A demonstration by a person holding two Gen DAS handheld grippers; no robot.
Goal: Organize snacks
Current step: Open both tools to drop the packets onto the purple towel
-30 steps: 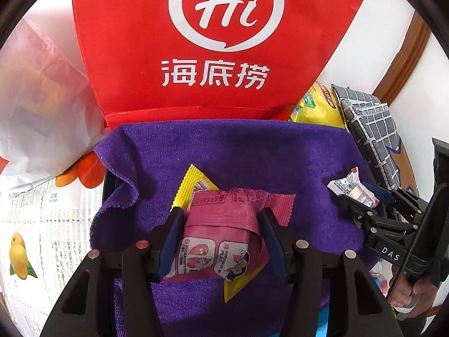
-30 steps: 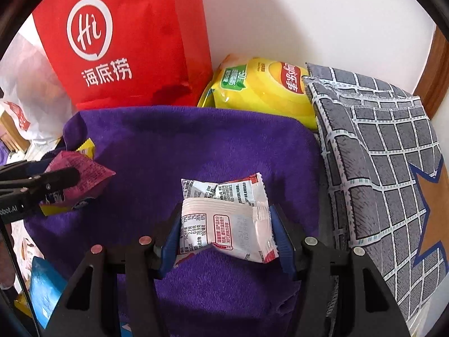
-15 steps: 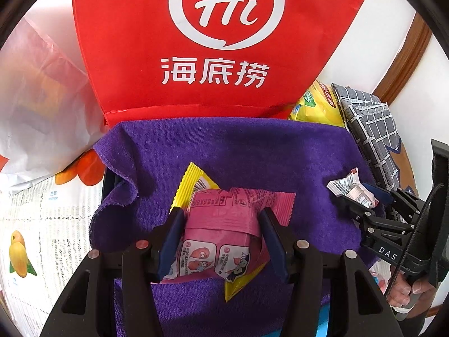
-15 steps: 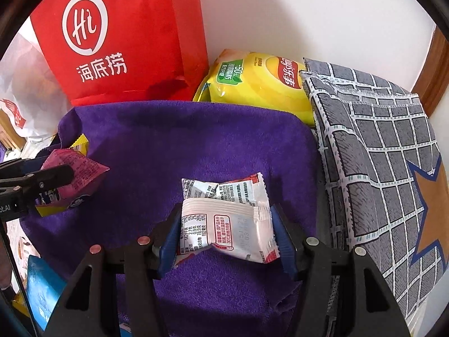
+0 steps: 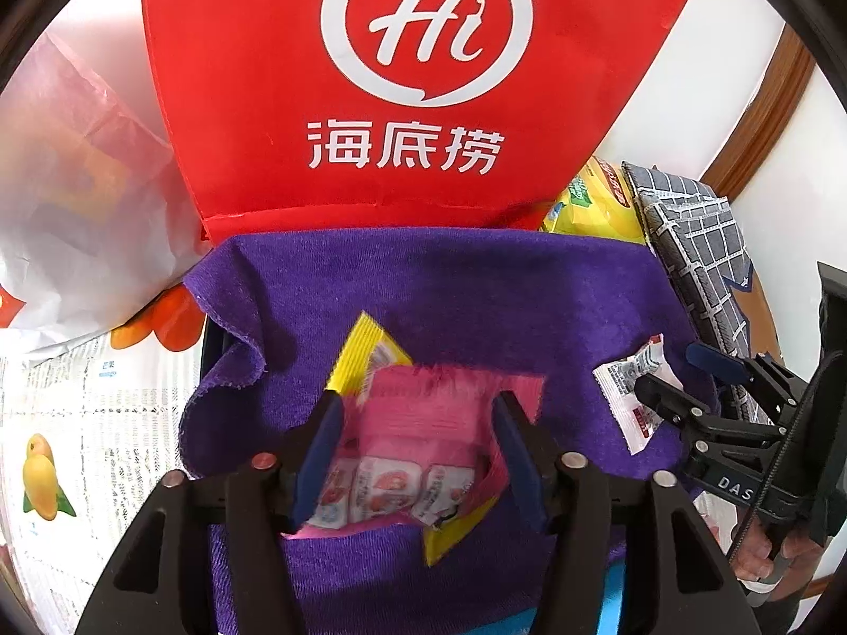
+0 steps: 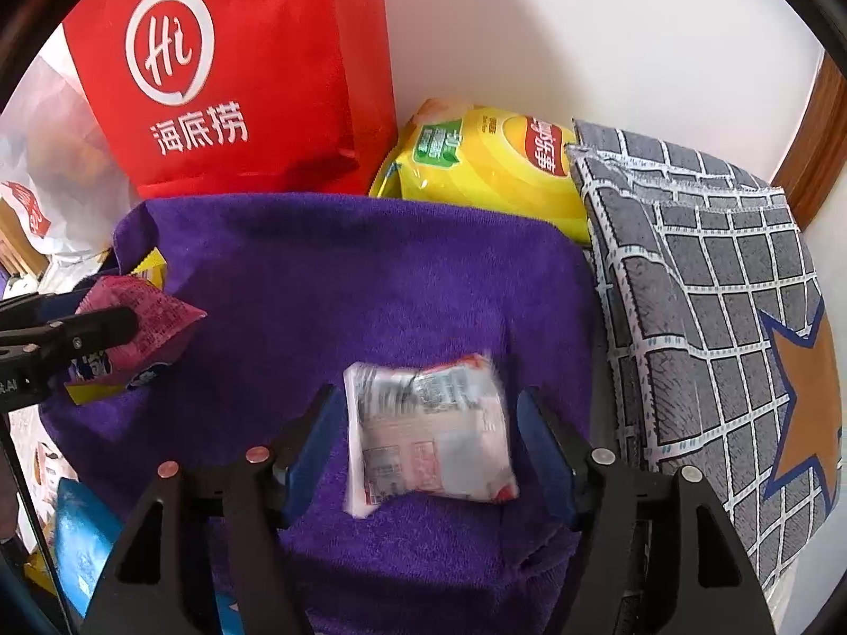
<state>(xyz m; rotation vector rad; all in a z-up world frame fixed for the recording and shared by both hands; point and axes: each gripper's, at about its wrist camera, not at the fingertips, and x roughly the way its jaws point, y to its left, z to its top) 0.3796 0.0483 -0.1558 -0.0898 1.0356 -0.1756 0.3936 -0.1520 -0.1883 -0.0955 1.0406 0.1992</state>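
Both grippers, left point(image 5: 418, 442) and right point(image 6: 426, 442), have just been spreading, dropping the pink packet point(image 5: 402, 455) and white packet point(image 6: 429, 434) onto the purple towel point(image 6: 344, 275), apparently to sort them there.

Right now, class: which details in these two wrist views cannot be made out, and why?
- Pink packet print: left view, motion blur.
- White packet print: right view, motion blur.
- Yellow packet: left view, mostly hidden under the pink one.
- Chip bag: left view, mostly behind the red bag.
- Blue pack: right view, cut off behind the right claw.
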